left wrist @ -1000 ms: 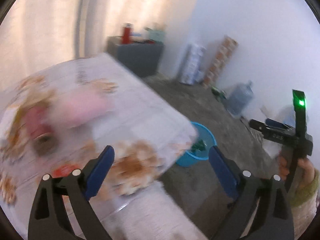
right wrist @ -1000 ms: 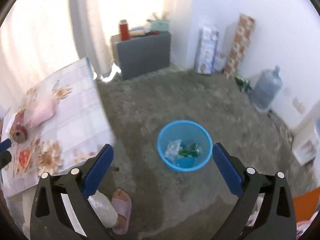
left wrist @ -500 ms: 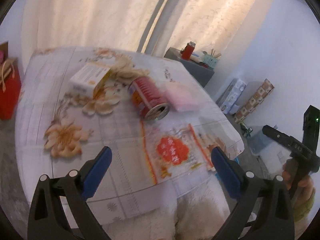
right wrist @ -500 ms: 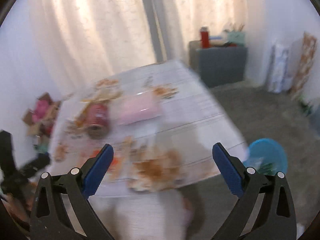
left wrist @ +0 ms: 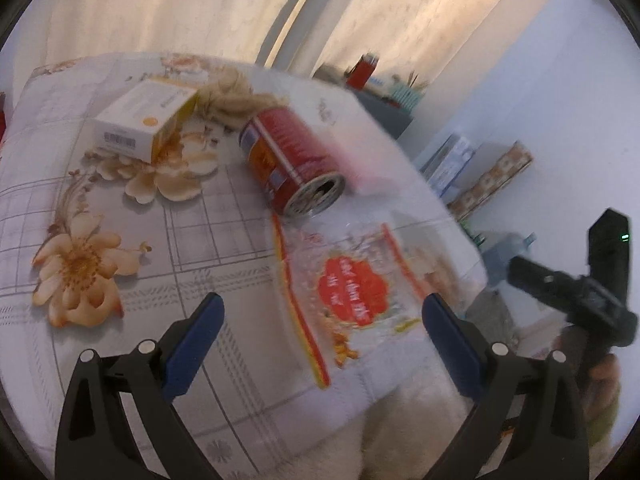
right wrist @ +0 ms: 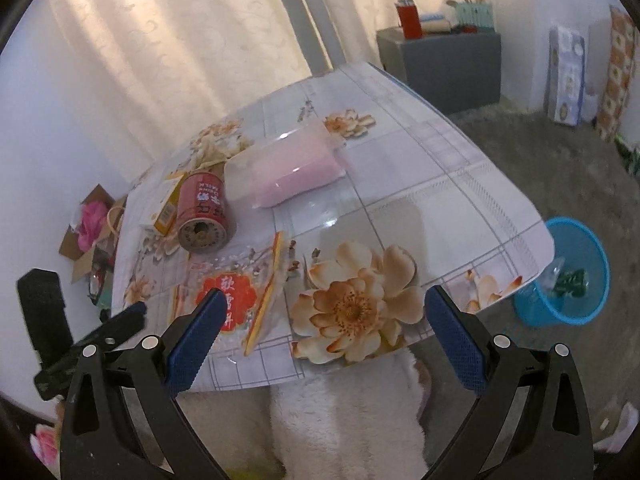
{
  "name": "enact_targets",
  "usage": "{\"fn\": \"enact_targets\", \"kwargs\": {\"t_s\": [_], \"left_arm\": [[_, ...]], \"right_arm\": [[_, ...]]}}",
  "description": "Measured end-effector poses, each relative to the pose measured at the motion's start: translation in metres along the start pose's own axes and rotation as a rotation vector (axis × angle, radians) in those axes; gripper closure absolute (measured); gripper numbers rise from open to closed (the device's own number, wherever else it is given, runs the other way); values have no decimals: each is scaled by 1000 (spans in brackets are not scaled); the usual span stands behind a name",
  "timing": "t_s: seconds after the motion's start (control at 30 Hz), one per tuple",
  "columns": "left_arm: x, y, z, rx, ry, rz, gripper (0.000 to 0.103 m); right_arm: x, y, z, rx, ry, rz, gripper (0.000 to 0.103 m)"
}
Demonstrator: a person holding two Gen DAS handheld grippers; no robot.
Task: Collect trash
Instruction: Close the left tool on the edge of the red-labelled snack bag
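Left wrist view: left gripper [left wrist: 318, 314] hangs over the near edge of the flower-print table [left wrist: 120, 240], fingers spread wide, holding nothing.

Crinkled clear plastic wrapper with a red label [left wrist: 352, 292] lies flat just beyond the fingertips; red metal can [left wrist: 290, 166] on its side farther back, white and yellow cardboard box [left wrist: 144, 120] far left. Right gripper [right wrist: 320, 320] also spread and empty, above the table's near edge. Blue plastic bin [right wrist: 568, 276] on the floor, right of the table.
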State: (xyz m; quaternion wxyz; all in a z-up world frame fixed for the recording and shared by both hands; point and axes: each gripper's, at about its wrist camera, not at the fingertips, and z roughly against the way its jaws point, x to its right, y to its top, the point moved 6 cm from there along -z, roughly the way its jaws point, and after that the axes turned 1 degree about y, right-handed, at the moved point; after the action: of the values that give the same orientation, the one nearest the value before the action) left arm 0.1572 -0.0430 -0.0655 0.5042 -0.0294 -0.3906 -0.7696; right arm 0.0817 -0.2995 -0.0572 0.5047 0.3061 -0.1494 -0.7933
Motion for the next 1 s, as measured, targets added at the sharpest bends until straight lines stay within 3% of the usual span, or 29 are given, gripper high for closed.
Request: {"fn": "enact_targets", "kwargs": {"t_s": [0.1,0.27,0.4,0.67,0.87,1.0], "left_arm": [[1,-1,-17,-41,33,-30,14],[5,-7,-40,-109,88,-37,39],[8,-10,-46,-112,138,-48,52],[10,-15,-49,-101,238,-103,89],[5,-20,-39,-108,216,-103,99],[-11,-17,-17,-76,287,-115,99]], "right_arm": [[-2,-2,-5,-15,5,-1,8],[-1,0,-8,-20,14,-3,8],[3,-1,-8,-15,23,-19,8],[15,-6,-6,-15,34,-58,8],[26,-6,6,6,22,-74,8],[31,-7,8,11,19,-85,8]]}}
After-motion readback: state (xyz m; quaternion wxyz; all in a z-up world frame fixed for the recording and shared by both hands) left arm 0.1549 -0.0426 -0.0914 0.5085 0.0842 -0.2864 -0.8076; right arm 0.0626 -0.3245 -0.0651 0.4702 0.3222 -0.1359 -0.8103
